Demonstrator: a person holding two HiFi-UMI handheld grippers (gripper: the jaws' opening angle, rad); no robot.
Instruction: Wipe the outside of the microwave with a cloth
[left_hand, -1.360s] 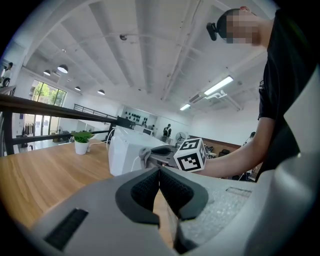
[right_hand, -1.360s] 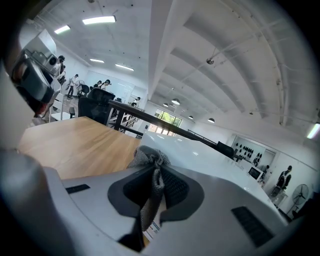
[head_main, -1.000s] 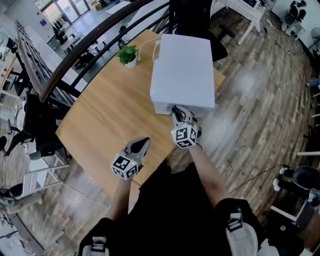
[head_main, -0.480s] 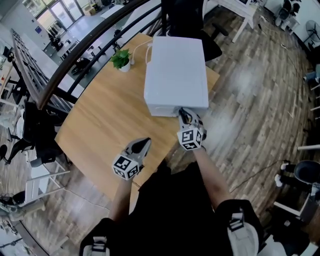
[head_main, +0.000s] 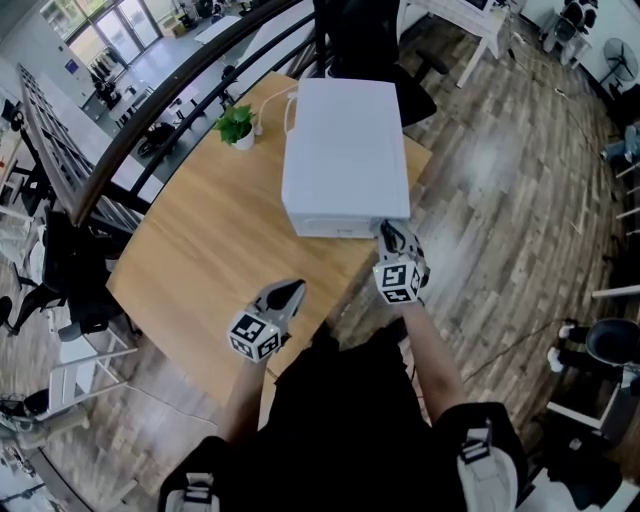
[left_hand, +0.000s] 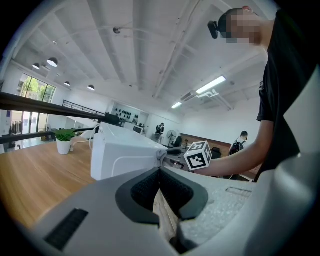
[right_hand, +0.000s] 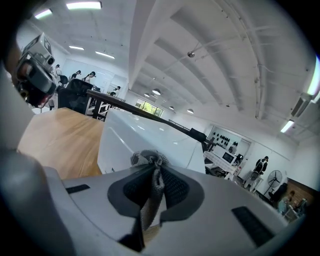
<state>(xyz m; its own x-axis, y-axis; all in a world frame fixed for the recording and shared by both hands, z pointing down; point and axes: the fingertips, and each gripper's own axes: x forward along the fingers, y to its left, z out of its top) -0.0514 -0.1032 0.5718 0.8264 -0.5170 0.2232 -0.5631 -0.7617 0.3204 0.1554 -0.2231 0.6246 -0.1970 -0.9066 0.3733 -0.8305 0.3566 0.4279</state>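
Note:
A white microwave (head_main: 344, 150) stands on the wooden table (head_main: 210, 240), its front face toward me. My right gripper (head_main: 390, 236) is shut on a grey cloth (right_hand: 149, 160) at the microwave's front lower right corner (right_hand: 150, 145). The cloth bunches out past the closed jaws and nearly touches the white front. In the left gripper view the microwave (left_hand: 125, 152) and the cloth (left_hand: 160, 156) show ahead. My left gripper (head_main: 288, 291) hovers over the table's near edge, jaws closed with nothing between them.
A small potted plant (head_main: 236, 126) and a white cable (head_main: 290, 100) sit at the table's far corner. A black railing (head_main: 150, 110) runs behind the table. Wood floor (head_main: 500, 200) lies to the right. People stand far off in the gripper views.
My right gripper has slid rightward along the microwave's front face with the cloth, from near its middle to the right corner. The left gripper has stayed put.

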